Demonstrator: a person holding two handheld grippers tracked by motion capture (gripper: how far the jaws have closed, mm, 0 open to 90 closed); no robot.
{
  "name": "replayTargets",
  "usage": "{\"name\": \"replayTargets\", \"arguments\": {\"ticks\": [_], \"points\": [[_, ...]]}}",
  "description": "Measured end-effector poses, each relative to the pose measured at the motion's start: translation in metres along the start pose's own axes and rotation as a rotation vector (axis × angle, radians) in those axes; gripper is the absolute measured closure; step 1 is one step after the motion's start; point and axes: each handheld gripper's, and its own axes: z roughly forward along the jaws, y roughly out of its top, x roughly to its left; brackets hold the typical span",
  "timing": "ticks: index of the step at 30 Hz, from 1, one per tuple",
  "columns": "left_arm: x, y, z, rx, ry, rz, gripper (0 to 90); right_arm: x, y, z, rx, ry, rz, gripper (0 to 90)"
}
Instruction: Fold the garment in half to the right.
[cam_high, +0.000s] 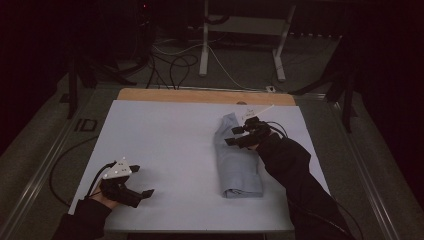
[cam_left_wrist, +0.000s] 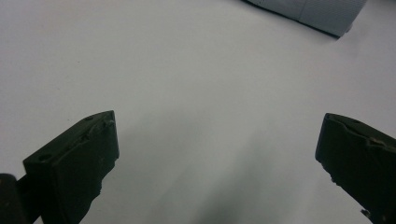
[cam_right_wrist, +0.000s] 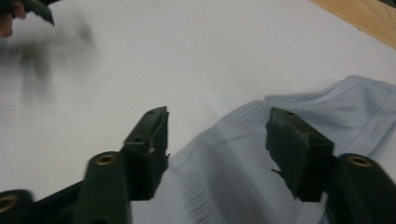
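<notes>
In the high view a folded pale blue-grey garment (cam_high: 236, 159) lies lengthwise on the white sheet (cam_high: 170, 150) that covers the table, right of centre, running from about one o'clock down to about five o'clock of the sheet's middle. Its near end is folded into a thick, squared edge and its far end is looser and rumpled. The right gripper (cam_high: 239, 135) hovers over the far half of the garment, its arm in a dark sleeve (cam_high: 295, 175) coming in from about five o'clock. In the right gripper view its jaws stand partly apart above the cloth (cam_right_wrist: 299, 121), the pads clear of the fabric with nothing clamped between them; the cloth spreads beneath and toward three o'clock, with a stitched seam running across it. The left gripper (cam_high: 142, 181) rests at about seven o'clock on the sheet, well apart from the garment, a grey three-cornered plate (cam_high: 120, 168) on top of it. In the left gripper view its jaws are spread wide over bare white surface, released, with a corner of the garment (cam_left_wrist: 322, 11) at about one o'clock. A strip of bare wooden tabletop (cam_high: 200, 96) shows at the far edge, at twelve o'clock.
</notes>
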Motion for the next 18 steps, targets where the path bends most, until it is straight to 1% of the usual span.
{"name": "replayTargets", "arguments": {"ticks": [2,6,7,8,9,10,13,16,17,18], "points": [[0.0,0.0,0.0,-0.001,0.0,-0.002,0.7,0.006,-0.003,-0.001,0.003,-0.001,-0.006,49.8],[-0.001,0.0,0.0,-0.002,-0.002,0.005,0.7,0.019,-0.009,-0.001,0.012,0.014,-0.034,56.4],[-0.001,0.0,0.0,-0.002,-0.002,0.005,0.7,0.019,-0.009,-0.001,0.012,0.014,-0.034,56.4],[-0.001,0.0,0.0,-0.002,-0.002,0.006,0.7,0.023,-0.011,-0.001,0.015,0.019,-0.04,58.9],[-0.001,0.0,0.0,-0.001,-0.002,0.007,0.7,0.029,-0.015,-0.001,0.02,0.03,-0.058,63.4],[-0.001,0.0,0.0,-0.002,-0.004,0.007,0.7,0.032,-0.016,-0.001,0.022,0.032,-0.061,65.8],[0.0,0.0,0.0,0.0,-0.003,0.005,0.7,0.039,-0.02,-0.002,0.016,0.042,-0.072,75.5],[-0.001,0.0,0.0,0.003,-0.005,0.009,0.7,0.045,-0.025,-0.003,0.025,0.051,-0.098,85.8],[-0.001,0.0,0.0,0.004,-0.004,0.009,0.7,0.046,-0.027,-0.003,0.03,0.062,-0.107,89.0],[-0.001,0.0,0.0,0.002,-0.004,0.009,0.7,0.048,-0.029,-0.003,0.034,0.067,-0.119,89.8]]}}
